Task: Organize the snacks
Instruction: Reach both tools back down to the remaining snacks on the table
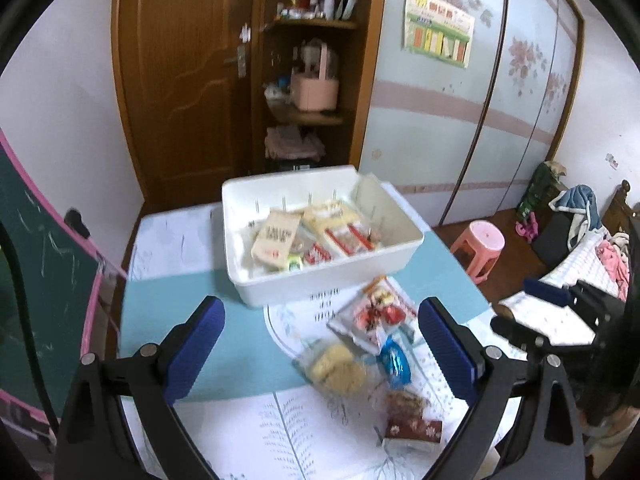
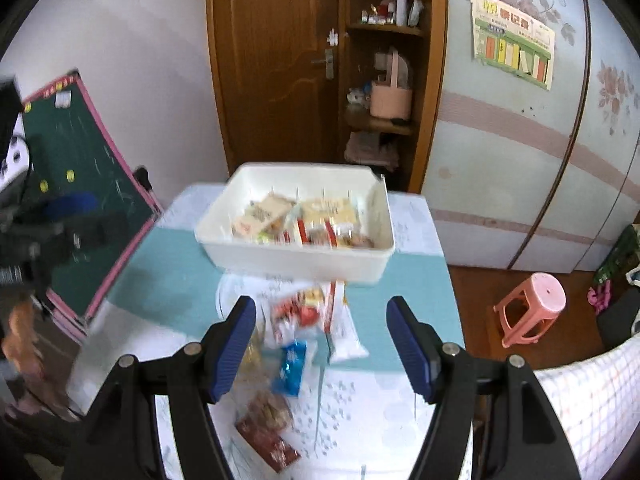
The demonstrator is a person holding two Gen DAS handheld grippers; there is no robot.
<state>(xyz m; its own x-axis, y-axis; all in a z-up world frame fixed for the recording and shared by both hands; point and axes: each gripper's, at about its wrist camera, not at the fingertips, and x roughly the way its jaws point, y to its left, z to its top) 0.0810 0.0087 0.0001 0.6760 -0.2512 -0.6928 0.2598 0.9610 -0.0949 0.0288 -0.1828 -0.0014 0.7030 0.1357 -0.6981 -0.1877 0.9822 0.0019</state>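
A white bin point(image 1: 396, 258) point(image 2: 296, 260) stands on the table and holds several snack packets. In front of it loose snacks lie in a pile: a red-and-white packet point(image 1: 372, 314) point(image 2: 304, 314), a blue packet point(image 1: 396, 364) point(image 2: 292, 366), a clear bag of yellow snack point(image 1: 334, 368), and a brown-red packet point(image 1: 412, 420) point(image 2: 268, 432). My left gripper point(image 1: 320, 346) is open and empty above the pile. My right gripper point(image 2: 322, 346) is open and empty above the same pile; it also shows at the right edge of the left wrist view point(image 1: 560, 312).
The table point(image 1: 180, 292) point(image 2: 168, 276) has a teal and white patterned cloth. A green chalkboard point(image 1: 36, 264) point(image 2: 84, 200) leans at the left. A pink stool point(image 1: 480, 246) point(image 2: 532, 308) stands on the floor at the right, beside a bed point(image 2: 592, 400). A wooden door and shelves are behind.
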